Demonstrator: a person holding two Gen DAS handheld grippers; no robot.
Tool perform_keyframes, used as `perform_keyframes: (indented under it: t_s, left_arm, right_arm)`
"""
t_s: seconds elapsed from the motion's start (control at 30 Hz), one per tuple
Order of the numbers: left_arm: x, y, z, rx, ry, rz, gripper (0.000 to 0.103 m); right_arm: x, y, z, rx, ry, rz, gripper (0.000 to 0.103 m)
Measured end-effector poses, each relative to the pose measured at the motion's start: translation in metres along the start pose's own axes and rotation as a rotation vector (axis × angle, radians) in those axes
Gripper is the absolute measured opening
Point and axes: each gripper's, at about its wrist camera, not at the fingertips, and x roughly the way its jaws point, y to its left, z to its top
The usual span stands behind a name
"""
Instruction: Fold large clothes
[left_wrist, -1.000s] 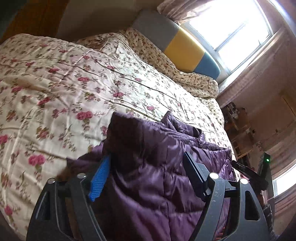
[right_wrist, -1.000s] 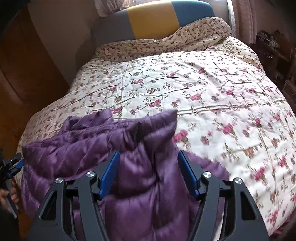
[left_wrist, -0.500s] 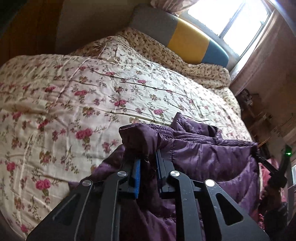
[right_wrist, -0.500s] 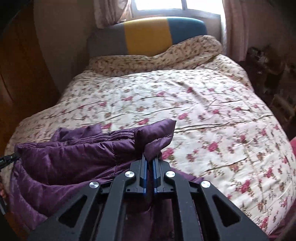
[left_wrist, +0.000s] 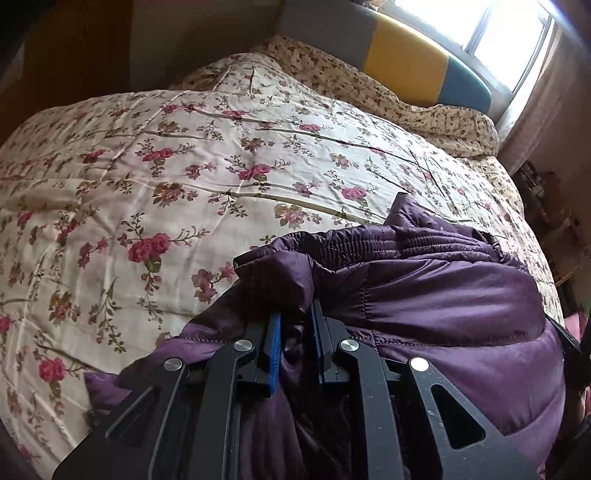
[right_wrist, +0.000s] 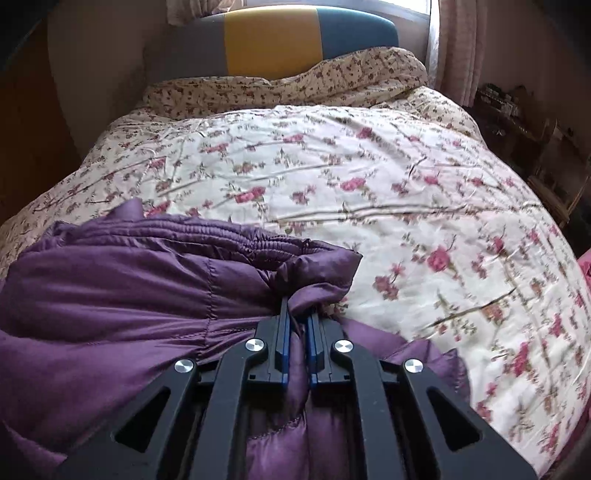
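Note:
A purple quilted jacket (left_wrist: 443, 291) lies bunched at the near edge of a bed, its ribbed hem stretched between my two grippers. My left gripper (left_wrist: 295, 317) is shut on the jacket's left corner, with purple cloth pinched between the blue pads. My right gripper (right_wrist: 297, 314) is shut on the jacket's (right_wrist: 110, 291) right corner, which folds over the fingertips. The jacket's lower part hangs out of sight below both grippers.
The bed carries a cream quilt with red flowers (left_wrist: 184, 166), also in the right wrist view (right_wrist: 406, 206). A grey, yellow and blue headboard (right_wrist: 273, 37) stands under a window. Dark cluttered shelves (right_wrist: 535, 140) stand on the right.
Both grippers were open around the jacket a second ago, then closed on its corners. Since then both have lifted and pulled the hem taut, a little nearer to me.

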Motion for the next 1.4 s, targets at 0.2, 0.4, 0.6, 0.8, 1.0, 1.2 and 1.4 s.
perform_keyframes:
  t_s: [0.2, 0.4, 0.6, 0.8, 1.0, 1.2, 1.4]
  left_arm:
    - [0.005, -0.001, -0.008, -0.009, -0.058, 0.011, 0.014]
    - [-0.001, -0.003, -0.006, -0.01, -0.056, 0.022, 0.015]
    - [-0.028, -0.016, -0.007, 0.021, -0.122, 0.07, 0.064]
    - [-0.065, -0.031, -0.011, 0.062, -0.21, 0.058, 0.064]
    - [-0.087, -0.045, -0.018, 0.088, -0.25, 0.038, 0.064]
    - [-0.093, -0.052, -0.023, 0.106, -0.254, 0.034, 0.064]
    - [-0.098, -0.057, -0.027, 0.12, -0.257, 0.028, 0.064]
  right_arm:
    - [0.007, -0.006, -0.001, 0.031, 0.007, 0.026, 0.007]
    - [0.005, -0.005, 0.0, 0.024, 0.006, 0.017, 0.01]
    - [0.004, -0.004, -0.001, 0.022, 0.004, 0.012, 0.011]
    - [0.003, -0.003, -0.001, 0.022, 0.001, 0.005, 0.011]
    - [0.0, -0.003, 0.0, 0.024, 0.0, -0.006, 0.015]
    - [-0.012, -0.012, 0.003, 0.072, -0.018, -0.022, 0.053]
    - [-0.043, -0.01, 0.005, 0.083, -0.063, -0.016, 0.055]
